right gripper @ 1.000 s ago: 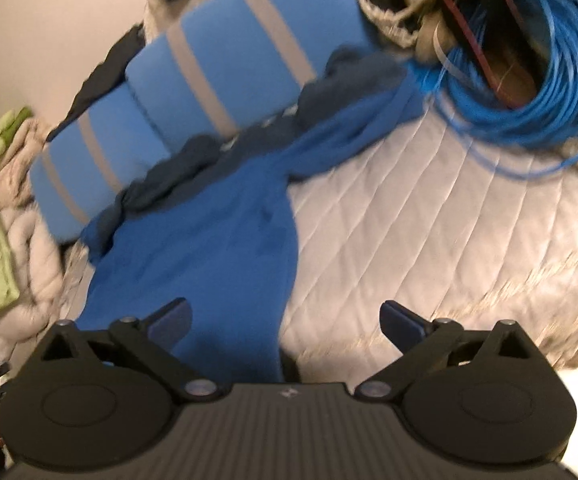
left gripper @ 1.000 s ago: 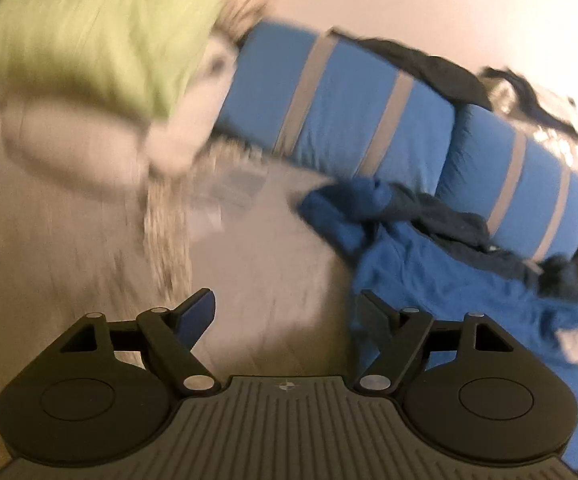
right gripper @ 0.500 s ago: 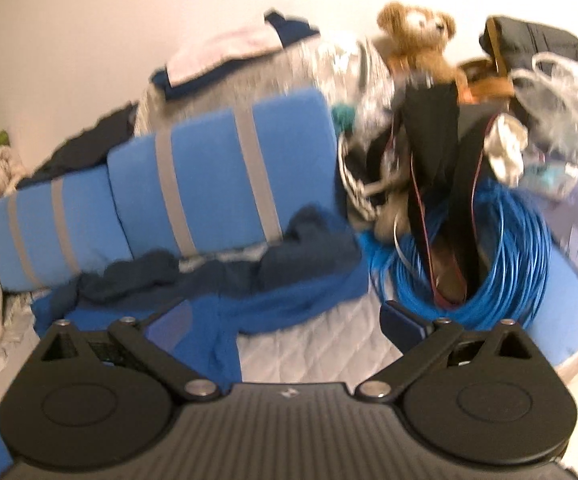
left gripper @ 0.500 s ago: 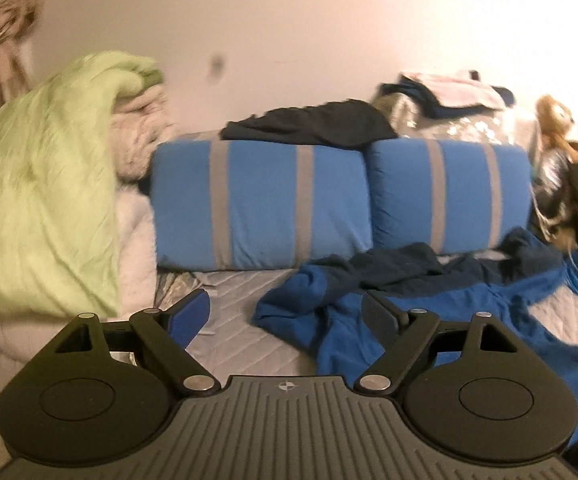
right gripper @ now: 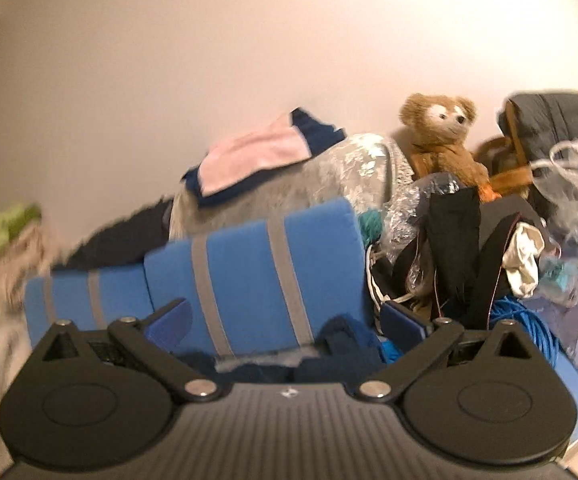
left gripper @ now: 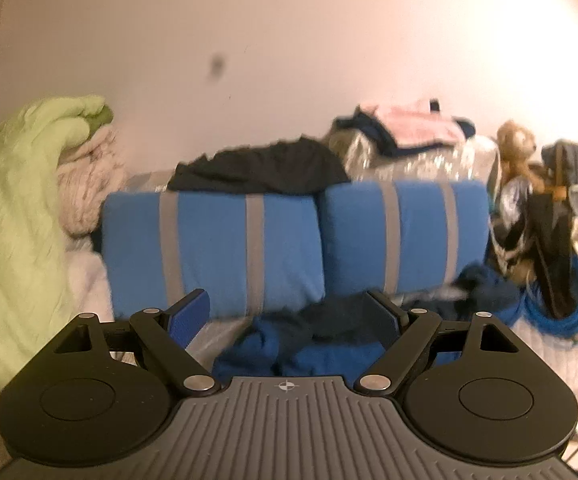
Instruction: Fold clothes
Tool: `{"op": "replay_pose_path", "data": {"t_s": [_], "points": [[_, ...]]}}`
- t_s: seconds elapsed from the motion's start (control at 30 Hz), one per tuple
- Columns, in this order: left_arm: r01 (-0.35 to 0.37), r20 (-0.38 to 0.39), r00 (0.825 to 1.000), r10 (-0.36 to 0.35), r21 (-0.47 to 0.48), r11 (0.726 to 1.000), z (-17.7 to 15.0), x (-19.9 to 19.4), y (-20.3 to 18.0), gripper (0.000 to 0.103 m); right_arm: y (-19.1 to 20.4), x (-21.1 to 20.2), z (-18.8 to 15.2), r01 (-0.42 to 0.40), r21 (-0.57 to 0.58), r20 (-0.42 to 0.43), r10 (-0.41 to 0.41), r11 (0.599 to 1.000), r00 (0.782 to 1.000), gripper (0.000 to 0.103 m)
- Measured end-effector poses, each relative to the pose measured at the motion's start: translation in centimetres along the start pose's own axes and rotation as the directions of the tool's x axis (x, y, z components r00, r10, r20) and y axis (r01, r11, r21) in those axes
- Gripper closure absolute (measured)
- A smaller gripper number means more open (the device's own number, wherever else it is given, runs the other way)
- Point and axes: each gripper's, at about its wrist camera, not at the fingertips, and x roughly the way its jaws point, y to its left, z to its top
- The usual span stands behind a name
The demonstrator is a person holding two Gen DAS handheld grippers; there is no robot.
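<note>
Far left in my left wrist view, a light green blanket [left gripper: 17, 216] slumps in a heap, with a cream knitted bundle [left gripper: 89, 184] tucked against it. Next along, two blue pillows with grey stripes: the left pillow [left gripper: 213, 256] and the right pillow [left gripper: 405, 236] stand side by side against the wall, a dark garment [left gripper: 261, 172] draped over their tops. My left gripper [left gripper: 289, 312] is spread wide, nothing between its fingers, and just beyond them lies the blue garment [left gripper: 309, 344], crumpled on the quilted bed cover [left gripper: 549, 344] in front of the pillows. Behind the right pillow, a pink and navy folded cloth [left gripper: 413, 126] tops a pile.

Over to my right wrist view: my right gripper [right gripper: 285, 324] is also wide apart and empty, the blue garment showing low between its fingers. Further right, a brown teddy bear [right gripper: 443, 136] sits against the wall above a tangle of dark straps [right gripper: 461, 256]. A coil of blue cable [right gripper: 529, 328] lies at the far right, near the bed's edge.
</note>
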Motion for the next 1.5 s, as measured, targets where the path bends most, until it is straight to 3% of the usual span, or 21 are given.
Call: {"op": "replay_pose_path", "data": {"t_s": [0.2,0.37,0.57,0.7,0.8,0.97,1.17,1.4,1.5], "points": [[0.035,0.126,0.992,-0.028,-0.054,0.998,4.1,3.3,1.2,0.019,-0.5,2.5,4.2,0.048,-0.015,0.085,-0.046,0.999,0.995,0.0],[-0.051,0.217,0.975,0.051,-0.006,0.999,5.5,6.5,-0.1,0.018,-0.9,4.7,6.8,0.132,-0.025,0.179,-0.126,0.991,0.976,0.0],[-0.159,0.278,0.949,0.147,0.021,0.987,1.4,12.6,-3.3,0.016,-0.7,7.9,4.9,0.251,-0.082,0.27,-0.221,0.965,0.937,0.0],[-0.248,0.275,0.93,0.245,-0.022,0.968,-3.1,16.8,-6.6,0.016,-0.3,11.9,1.3,0.313,-0.173,0.259,-0.263,0.934,0.929,0.0],[-0.176,0.227,0.957,0.181,-0.043,0.984,-6.1,19.2,-8.8,0.016,-0.2,15.1,-2.5,0.332,-0.242,0.217,-0.283,0.912,0.934,0.0],[-0.084,0.181,0.979,0.09,-0.041,0.996,-10.3,21.6,-12.6,0.016,-0.6,18.7,-8.6,0.311,-0.33,0.129,-0.284,0.891,0.95,0.0],[-0.025,0.115,0.993,0.032,-0.065,0.998,-13.9,24.7,-14.9,0.016,-1.7,21.0,-13.5,0.274,-0.375,0.03,-0.284,0.886,0.958,0.0],[0.017,0.098,0.995,-0.01,-0.075,0.997,-17.4,27.1,-15.2,0.016,-3.4,23.6,-15.5,0.271,-0.383,-0.063,-0.318,0.883,0.946,0.002],[0.012,0.052,0.999,-0.006,-0.107,0.994,-18.3,27.8,-14.6,0.016,-4.4,24.7,-16.5,0.269,-0.373,-0.1,-0.327,0.888,0.94,0.002]]}}
